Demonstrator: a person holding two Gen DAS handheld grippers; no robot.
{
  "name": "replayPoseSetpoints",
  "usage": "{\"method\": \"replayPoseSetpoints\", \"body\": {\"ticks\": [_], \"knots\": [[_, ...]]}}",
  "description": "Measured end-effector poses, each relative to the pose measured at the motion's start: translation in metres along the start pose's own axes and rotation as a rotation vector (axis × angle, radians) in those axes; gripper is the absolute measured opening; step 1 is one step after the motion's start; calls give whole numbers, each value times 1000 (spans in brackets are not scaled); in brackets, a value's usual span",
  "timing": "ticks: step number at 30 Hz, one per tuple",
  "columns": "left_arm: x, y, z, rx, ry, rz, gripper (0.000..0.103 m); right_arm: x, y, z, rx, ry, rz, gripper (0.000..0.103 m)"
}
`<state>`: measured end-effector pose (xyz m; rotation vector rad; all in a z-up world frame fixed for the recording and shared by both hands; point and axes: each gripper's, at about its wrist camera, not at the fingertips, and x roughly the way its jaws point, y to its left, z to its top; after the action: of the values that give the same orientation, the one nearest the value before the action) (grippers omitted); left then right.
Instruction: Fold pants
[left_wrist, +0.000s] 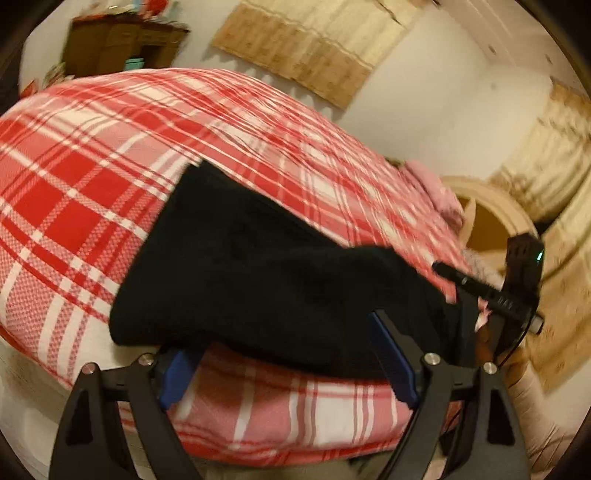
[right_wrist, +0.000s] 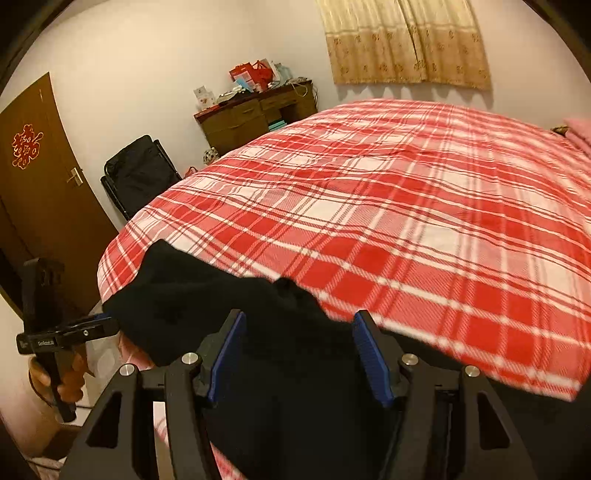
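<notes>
Black pants lie bunched near the front edge of a bed with a red plaid cover. My left gripper stands wide open at the pants' near edge. Cloth drapes over one blue pad and does not fill the gap. The right gripper's housing, held by a hand, is at the pants' right end. In the right wrist view the pants lie between and beneath the blue pads of my right gripper, whose jaws stand apart without pressing on the cloth. The left gripper is at the pants' left edge.
The plaid cover stretches far behind the pants. A cluttered wooden desk, a black folding chair and a brown door stand beyond the bed. Curtains hang on the back wall. A pink pillow lies at the bed's right end.
</notes>
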<state>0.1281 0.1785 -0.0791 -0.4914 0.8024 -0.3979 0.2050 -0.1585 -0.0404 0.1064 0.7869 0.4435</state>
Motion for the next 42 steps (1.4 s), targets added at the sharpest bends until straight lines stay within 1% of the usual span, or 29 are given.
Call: {"method": "replayPoseSetpoints", "body": {"ticks": [2,3,4,6,8,9,11,13,15,16,17,19,21,22,23,25,26,28,29,30,31,32,34,36,37,39,40,41,42], "knots": [[-1,4,5,-37,-25,-4,88,13,-3,2,24,36,62,62],[0,4,7,-42,-33,11,88,25,-2,2,26,69,83,62],[2,3,9,-42,-39,30,87,31,-1,1,20,89,78,62],[1,1,11,-33,-67,70,81,40,1,-6,6,129,79,62],[-1,-2,14,-8,-103,94,67,39,5,-16,-5,150,110,62],[-2,-7,15,25,-128,103,64,35,8,-21,-25,157,119,62],[-2,-12,19,76,-147,106,56,30,14,-29,-71,173,110,62],[0,-16,21,127,-167,113,54,29,18,-35,-109,183,101,62],[4,-10,21,140,-149,144,54,29,22,-36,-137,188,84,62],[8,-4,20,143,-117,188,53,30,22,-34,-133,187,80,62],[10,1,16,148,-91,208,53,31,20,-30,-118,182,80,62],[1,3,10,181,-73,200,53,35,15,-23,-77,167,84,62],[-16,-2,7,269,-74,279,62,41,8,-16,-9,160,121,62],[-25,-5,6,307,-99,320,73,46,6,-13,20,165,149,62],[-32,-7,7,325,-121,342,80,51,5,-10,53,177,187,62],[-57,-8,12,347,-187,365,81,60,8,-8,77,195,223,62],[-65,-8,18,340,-211,365,81,62,10,-7,79,195,237,62],[-80,-8,31,304,-274,361,81,69,13,-2,94,219,296,62],[-83,-10,38,289,-299,348,82,74,14,0,109,235,310,62],[-79,-10,44,287,-306,338,82,79,15,3,120,241,306,62],[-70,-15,49,290,-301,335,82,82,14,5,133,236,298,63],[-59,-17,50,292,-284,356,82,83,12,8,154,222,294,62],[-32,-21,46,306,-234,399,81,81,1,16,226,159,285,62],[-8,-22,37,324,-188,410,81,80,-16,18,316,108,347,62],[11,-20,30,330,-142,432,81,81,-21,17,346,102,363,62],[28,-13,18,327,-70,480,81,84,-32,10,399,93,407,62],[33,-12,10,355,-72,514,81,83,-34,10,399,84,422,62],[31,-15,1,418,-92,551,82,82,-35,10,390,80,431,62],[31,-17,-3,447,-83,563,82,81,-36,11,386,82,429,62]]}}
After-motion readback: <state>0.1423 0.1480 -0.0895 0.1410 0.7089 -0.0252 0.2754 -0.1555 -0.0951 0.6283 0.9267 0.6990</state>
